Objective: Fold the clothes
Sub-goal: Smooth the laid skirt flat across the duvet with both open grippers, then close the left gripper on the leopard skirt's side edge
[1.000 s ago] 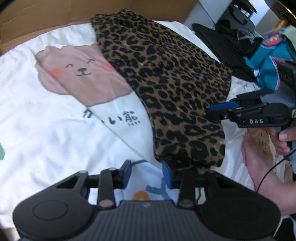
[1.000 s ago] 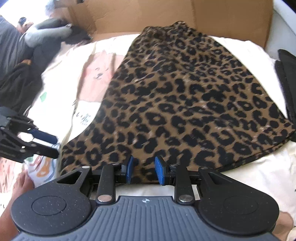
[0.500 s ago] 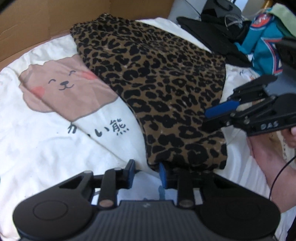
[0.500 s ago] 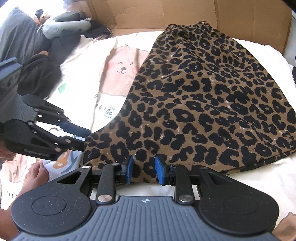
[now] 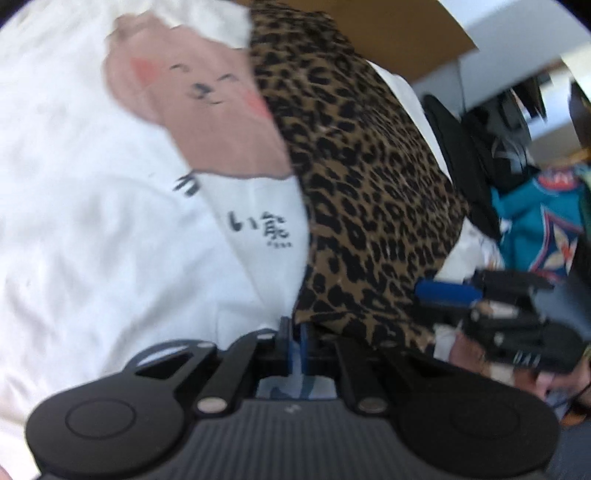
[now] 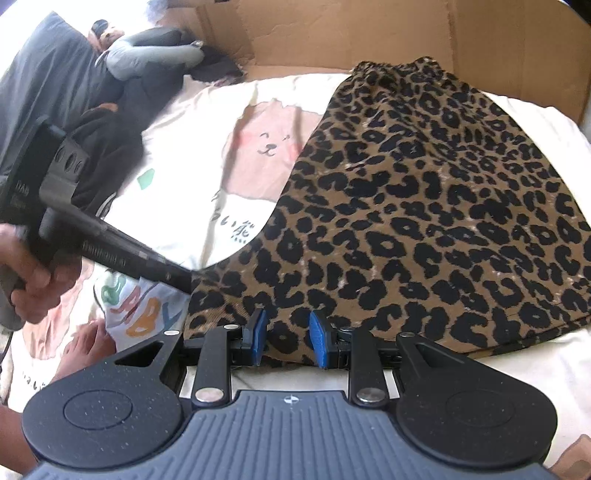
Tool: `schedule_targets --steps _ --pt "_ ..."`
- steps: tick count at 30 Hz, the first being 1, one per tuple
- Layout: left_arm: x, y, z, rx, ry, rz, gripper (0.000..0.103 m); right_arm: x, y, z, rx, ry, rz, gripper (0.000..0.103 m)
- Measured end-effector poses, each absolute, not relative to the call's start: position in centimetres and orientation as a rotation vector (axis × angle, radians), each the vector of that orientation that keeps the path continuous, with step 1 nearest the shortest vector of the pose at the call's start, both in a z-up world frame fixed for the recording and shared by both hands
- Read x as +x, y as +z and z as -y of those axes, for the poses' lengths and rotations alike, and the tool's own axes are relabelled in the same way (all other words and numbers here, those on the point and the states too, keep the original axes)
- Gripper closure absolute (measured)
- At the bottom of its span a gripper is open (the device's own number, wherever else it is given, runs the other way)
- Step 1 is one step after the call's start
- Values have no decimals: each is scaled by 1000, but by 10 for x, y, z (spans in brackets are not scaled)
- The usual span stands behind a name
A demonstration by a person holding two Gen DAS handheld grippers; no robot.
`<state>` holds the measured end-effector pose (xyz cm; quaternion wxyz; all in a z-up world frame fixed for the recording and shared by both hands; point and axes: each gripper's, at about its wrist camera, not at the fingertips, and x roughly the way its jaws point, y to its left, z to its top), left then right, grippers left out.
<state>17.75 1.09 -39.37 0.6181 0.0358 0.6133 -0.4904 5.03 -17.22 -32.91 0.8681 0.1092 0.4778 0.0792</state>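
A white bedsheet (image 6: 535, 373) printed with a pink cartoon bear (image 6: 267, 147) and dark lettering covers the whole work surface. A brown cardboard wall (image 6: 369, 33) stands along its far edge. Spread flat on the sheet, a leopard-print skirt (image 6: 424, 206) reaches from its gathered waistband at the far edge, just below the cardboard, down to a wide hem close to the near edge, and it overlaps one side of the bear print. Dark and grey clothes (image 6: 74, 85) are heaped past the sheet's far left corner, and the left wrist view shows a teal printed garment (image 5: 546, 225) off the right edge.

The left gripper (image 5: 294, 347) is at the near left corner of the skirt's hem with its blue pads brought almost together; leopard fabric lies right at the tips, but the view is blurred and whether cloth is pinched between them cannot be told. In the right wrist view its black body (image 6: 122, 251) slants in from the left edge to that same corner, carried by a hand (image 6: 33, 280).

The right gripper (image 6: 286, 338) sits at the hem further toward the middle of the near edge, its blue pads standing apart on either side of the fabric edge without pressing it
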Motion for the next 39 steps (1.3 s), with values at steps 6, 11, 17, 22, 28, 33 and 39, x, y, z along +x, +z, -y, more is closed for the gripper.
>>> schedule_targets --steps 6,11,17,22,28,33,39 --pt "180 -386 -17 37 -1109 -1490 97 50 -333 167 215 189 -1013 70" --pt "177 -384 -22 -85 -1118 -1536 61 51 -333 164 212 194 -1013 70" --pt "170 -390 -12 -154 -1122 -1579 59 51 -331 165 212 194 -1009 70" --pt "165 -394 -7 -221 -1124 -1600 60 50 -329 169 221 198 -1004 70" --pt "154 -408 0 -301 -1106 -1624 66 46 -328 172 236 207 -997 70" --pt "160 -408 -8 -382 -1090 -1627 100 42 -328 178 247 189 -993 70" --pt "165 -407 -18 -317 -1046 -1624 100 41 -332 196 249 100 -992 70"
